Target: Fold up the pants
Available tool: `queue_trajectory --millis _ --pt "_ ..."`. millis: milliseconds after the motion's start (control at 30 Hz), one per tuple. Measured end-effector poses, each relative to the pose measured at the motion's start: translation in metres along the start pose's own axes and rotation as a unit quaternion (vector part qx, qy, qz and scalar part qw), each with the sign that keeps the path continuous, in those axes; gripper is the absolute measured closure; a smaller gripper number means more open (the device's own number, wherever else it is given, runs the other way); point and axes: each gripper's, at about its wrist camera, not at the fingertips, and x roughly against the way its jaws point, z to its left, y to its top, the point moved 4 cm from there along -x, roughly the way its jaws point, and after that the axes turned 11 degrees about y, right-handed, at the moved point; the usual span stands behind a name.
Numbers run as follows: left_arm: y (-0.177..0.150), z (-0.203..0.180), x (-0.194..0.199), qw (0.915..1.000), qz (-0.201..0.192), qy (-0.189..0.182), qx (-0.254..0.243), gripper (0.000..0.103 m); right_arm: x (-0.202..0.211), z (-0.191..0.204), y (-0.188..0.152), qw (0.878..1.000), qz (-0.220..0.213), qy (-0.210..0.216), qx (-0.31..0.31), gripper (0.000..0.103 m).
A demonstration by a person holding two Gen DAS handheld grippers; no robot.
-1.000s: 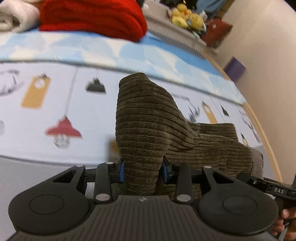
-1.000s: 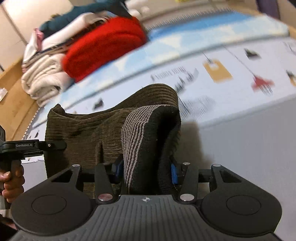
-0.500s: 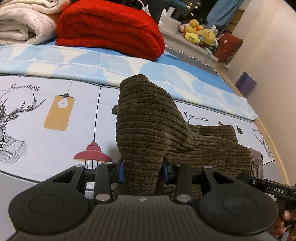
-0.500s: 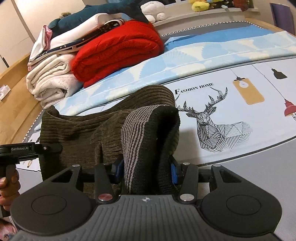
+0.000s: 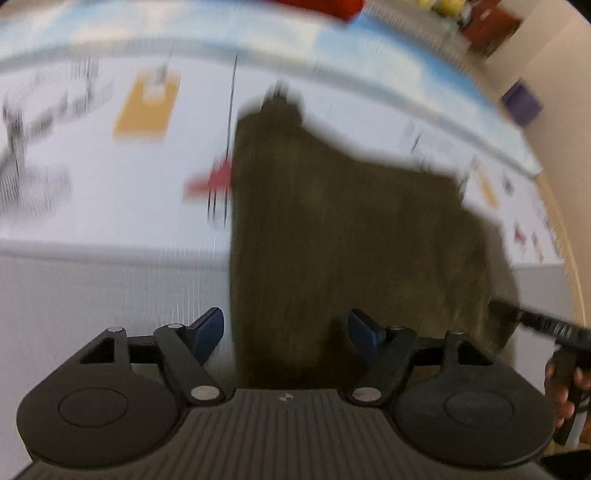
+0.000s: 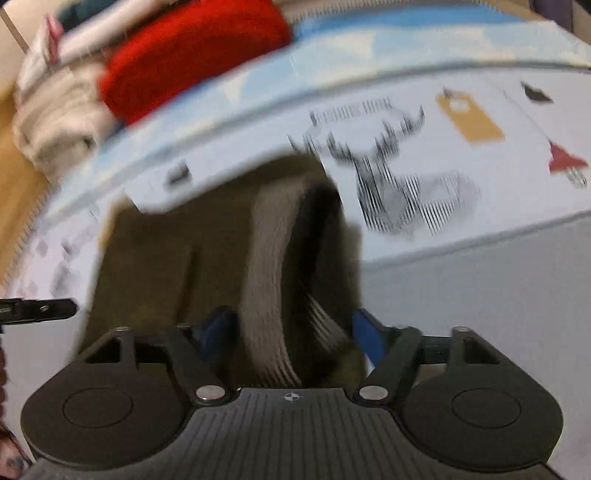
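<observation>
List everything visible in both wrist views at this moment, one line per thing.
pants: one, olive-brown corduroy, lying between both tools on the bed
bed sheet: one, white with deer and lamp prints, under the pants
red blanket: one, red, folded at the far end
pale blankets: blurred stack, cream, beside the red one
soft toys: yellow, blurred, far shelf
left tool: black, blue pads, jaws just opened off the cloth
right tool: same, jaws just opened, waistband between them
</observation>
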Motion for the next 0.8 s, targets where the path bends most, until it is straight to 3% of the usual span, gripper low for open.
queue_trajectory --millis 100,167,200,267,333,467,567,633,700,733,800 --pt "-0.016 0.002 -0.019 0.9989 0.041 -0.017 0.015 0.025 -0.006 -0.015 -0.002 0.998 0.005 0.016 -0.066 0.014" --pt "-0.017 -0.001 -0.016 0.9992 0.031 -0.026 0.002 0.036 -0.006 -0.020 -0.005 0.995 0.006 0.027 -0.095 0.015" --pt "-0.016 -0.004 -0.012 0.9995 0.020 -0.018 -0.015 0.043 -0.005 -0.019 -0.007 0.994 0.004 0.037 -0.098 0.028" --pt "-0.018 -0.017 -0.005 0.9968 -0.009 0.008 -0.079 0.045 -0.002 -0.014 -0.008 0.996 -0.001 0.041 -0.086 0.037" --pt "-0.023 -0.025 -0.004 0.9925 -0.025 0.027 -0.116 0.045 -0.001 -0.011 -0.010 0.997 0.000 0.034 -0.067 0.040" --pt "-0.019 -0.024 0.005 0.9919 -0.037 0.054 -0.109 0.032 0.004 -0.009 -0.011 0.998 -0.003 0.031 -0.057 0.040" --pt "-0.017 -0.041 0.033 0.9719 -0.122 0.115 -0.165 0.034 0.010 -0.002 -0.008 0.999 -0.015 0.014 -0.037 0.040" --pt "-0.021 -0.056 0.051 0.9659 -0.162 0.075 -0.187 0.034 0.018 0.010 -0.007 1.000 -0.025 0.000 0.001 0.040" --pt "-0.033 -0.073 0.054 0.9631 -0.163 0.012 -0.214 0.043 0.019 0.016 -0.009 0.999 -0.026 -0.013 0.042 0.041" --pt "-0.043 -0.084 0.048 0.9570 -0.153 -0.002 -0.247 0.045 0.016 0.016 -0.011 0.998 -0.020 -0.024 0.060 0.041" --pt "-0.064 -0.098 0.021 0.9378 -0.119 0.035 -0.324 0.045 0.010 0.010 -0.014 0.998 -0.008 -0.033 0.062 0.038"
